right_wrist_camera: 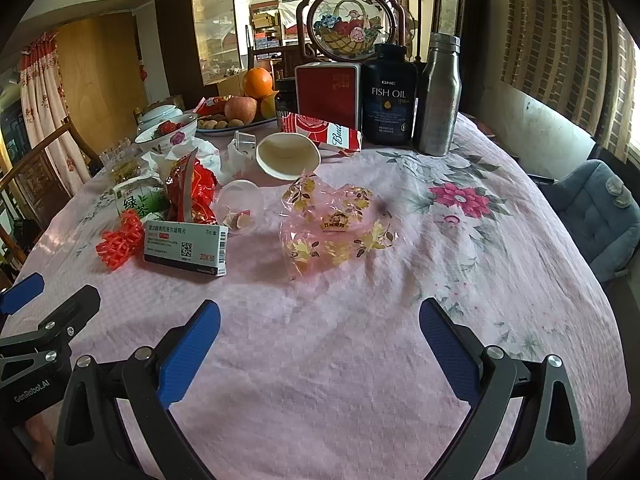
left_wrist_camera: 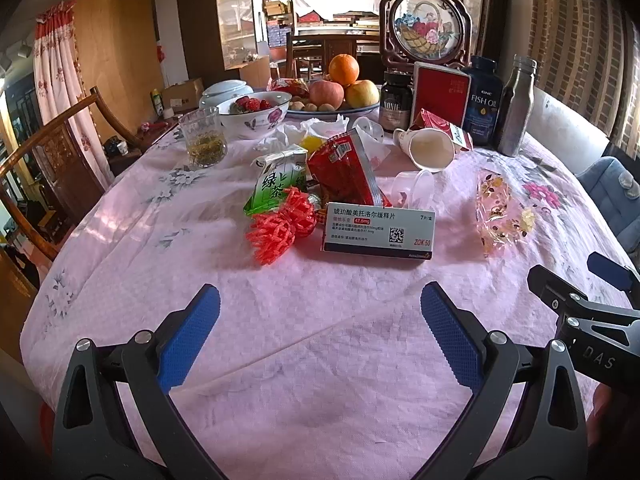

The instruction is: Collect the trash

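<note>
Both tools are held above the near edge of the worktop (left_wrist_camera: pixel 120 240), the left tool (left_wrist_camera: pixel 320 336) and the right tool (right_wrist_camera: pixel 320 340) each with fingers spread apart and empty. The medicine box (left_wrist_camera: pixel 378 232) and red net (left_wrist_camera: pixel 280 224) are seen ahead of the left tool, toward the middle. The clear floral wrapper (right_wrist_camera: pixel 336 232) lies ahead of the right tool.

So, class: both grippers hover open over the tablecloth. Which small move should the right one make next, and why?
Probably ease the right gripper forward toward the crumpled clear floral wrapper. Its fingers are open and empty, and that wrapper lies closest ahead, apart from the other litter.
</note>
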Demonstrator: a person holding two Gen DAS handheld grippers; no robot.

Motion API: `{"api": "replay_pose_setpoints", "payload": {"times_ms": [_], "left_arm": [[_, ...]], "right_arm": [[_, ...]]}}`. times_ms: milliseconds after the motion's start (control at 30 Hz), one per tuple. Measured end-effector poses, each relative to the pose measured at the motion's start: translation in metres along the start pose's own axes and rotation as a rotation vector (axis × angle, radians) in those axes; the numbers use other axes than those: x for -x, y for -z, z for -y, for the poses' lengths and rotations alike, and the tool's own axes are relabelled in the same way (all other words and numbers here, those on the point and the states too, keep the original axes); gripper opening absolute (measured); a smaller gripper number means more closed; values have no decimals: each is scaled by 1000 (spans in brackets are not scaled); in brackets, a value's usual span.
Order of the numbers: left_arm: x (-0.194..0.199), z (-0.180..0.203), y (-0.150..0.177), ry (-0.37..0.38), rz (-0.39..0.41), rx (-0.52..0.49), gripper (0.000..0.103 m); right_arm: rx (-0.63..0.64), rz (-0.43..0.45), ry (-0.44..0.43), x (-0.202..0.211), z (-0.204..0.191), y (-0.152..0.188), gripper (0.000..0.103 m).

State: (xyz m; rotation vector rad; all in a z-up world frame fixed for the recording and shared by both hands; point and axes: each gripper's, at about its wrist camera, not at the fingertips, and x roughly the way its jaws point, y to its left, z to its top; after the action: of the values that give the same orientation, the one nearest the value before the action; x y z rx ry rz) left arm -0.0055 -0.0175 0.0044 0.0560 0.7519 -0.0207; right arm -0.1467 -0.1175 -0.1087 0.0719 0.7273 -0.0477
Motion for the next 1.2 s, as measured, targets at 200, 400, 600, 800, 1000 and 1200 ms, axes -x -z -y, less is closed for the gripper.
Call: {"api": "replay_pose_setpoints", "payload": {"times_ms": [200, 400, 600, 800, 1000, 1200], "left_arm": [[-1, 0, 0, -1, -2, -1, 97], [0, 0, 0, -2, -1, -1, 97], [-1, 0, 1, 0, -4, 1, 97], [-1, 0, 1, 0, -3, 2, 97], [-1, 0, 2, 1, -5, 1, 97], [-2, 0, 4, 1, -7, 0, 97]], "right_arm": [[1, -6, 1, -2, 1, 1, 98], [3, -9, 1, -2, -1, 2, 98], [3, -10, -1, -3, 0, 2, 98], [2, -9, -1, -3, 0, 2, 98], [3, -11, 0, -3, -1, 3, 98], [4, -13, 1, -4, -1, 4, 98]]}}
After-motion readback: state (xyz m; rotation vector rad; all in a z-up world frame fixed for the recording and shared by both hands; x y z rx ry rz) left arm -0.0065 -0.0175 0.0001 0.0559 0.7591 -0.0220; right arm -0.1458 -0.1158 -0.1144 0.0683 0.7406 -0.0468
